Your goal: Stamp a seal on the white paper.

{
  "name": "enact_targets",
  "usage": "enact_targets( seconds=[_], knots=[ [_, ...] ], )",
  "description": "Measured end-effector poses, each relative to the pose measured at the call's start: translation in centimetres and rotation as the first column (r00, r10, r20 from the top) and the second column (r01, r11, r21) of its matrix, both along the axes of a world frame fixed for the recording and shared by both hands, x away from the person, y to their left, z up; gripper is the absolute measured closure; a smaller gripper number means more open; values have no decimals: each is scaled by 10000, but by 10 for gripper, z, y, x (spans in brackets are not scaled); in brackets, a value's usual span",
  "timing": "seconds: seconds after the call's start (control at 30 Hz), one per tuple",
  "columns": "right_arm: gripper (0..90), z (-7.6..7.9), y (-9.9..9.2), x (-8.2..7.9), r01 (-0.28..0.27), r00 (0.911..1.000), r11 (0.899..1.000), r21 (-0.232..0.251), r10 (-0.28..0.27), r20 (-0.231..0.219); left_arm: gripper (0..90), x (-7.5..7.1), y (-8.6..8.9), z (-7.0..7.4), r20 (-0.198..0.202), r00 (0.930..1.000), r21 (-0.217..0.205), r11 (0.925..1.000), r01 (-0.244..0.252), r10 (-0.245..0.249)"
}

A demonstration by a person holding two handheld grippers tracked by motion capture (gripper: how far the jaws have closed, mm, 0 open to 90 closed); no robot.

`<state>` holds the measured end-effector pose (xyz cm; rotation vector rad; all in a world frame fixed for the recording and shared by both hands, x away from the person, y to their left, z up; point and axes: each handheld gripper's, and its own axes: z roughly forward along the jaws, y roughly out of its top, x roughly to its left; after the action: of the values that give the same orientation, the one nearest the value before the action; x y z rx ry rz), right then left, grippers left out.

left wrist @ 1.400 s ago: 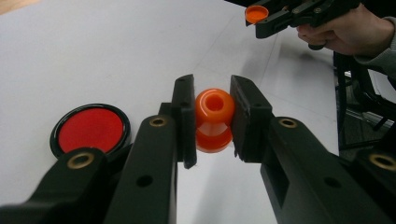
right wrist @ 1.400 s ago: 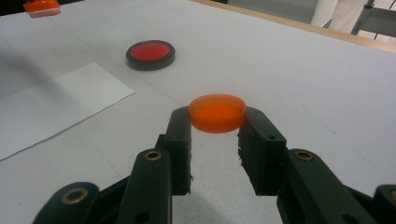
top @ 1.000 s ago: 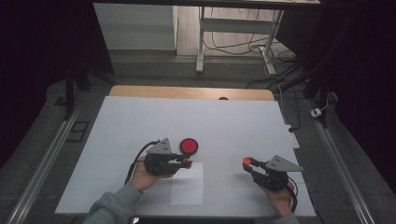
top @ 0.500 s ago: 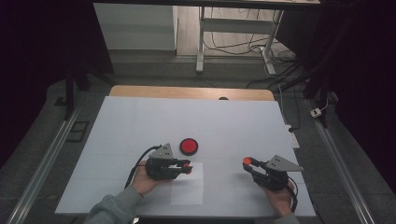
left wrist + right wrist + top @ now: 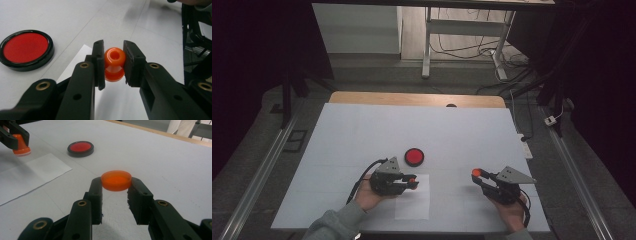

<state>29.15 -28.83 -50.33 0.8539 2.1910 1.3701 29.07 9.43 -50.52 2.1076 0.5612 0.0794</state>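
Left tongs grasping stamp above paper; right tongs grasping cap; stamping apparently pending.

"What is on my table?"
"It is white. A red round pad with a black rim and a white sheet of paper lie on it, near each other."
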Motion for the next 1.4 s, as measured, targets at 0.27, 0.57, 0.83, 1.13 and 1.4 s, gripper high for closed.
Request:
enact_targets(
  seconds=[0.27,0.57,0.83,1.13,1.4],
  knots=[
    [647,0,0,0,-7,10000,10000,-6,7,-3,728,0,-3,-4,2,10000,279,9996,11,-11],
    [647,0,0,0,-14,10000,10000,-17,14,-6,728,1,-5,-9,40,10000,544,9985,-14,12],
    [647,0,0,0,-15,10000,10000,-25,15,-7,728,0,-7,-13,90,9999,801,9968,-56,49],
    [647,0,0,0,-13,10000,10000,-29,13,-3,728,1,-9,-17,96,9999,1045,9945,-43,33],
    [647,0,0,0,-16,10000,10000,-35,16,-7,728,0,-12,-22,92,10000,1269,9919,5,-17]
  ],
)
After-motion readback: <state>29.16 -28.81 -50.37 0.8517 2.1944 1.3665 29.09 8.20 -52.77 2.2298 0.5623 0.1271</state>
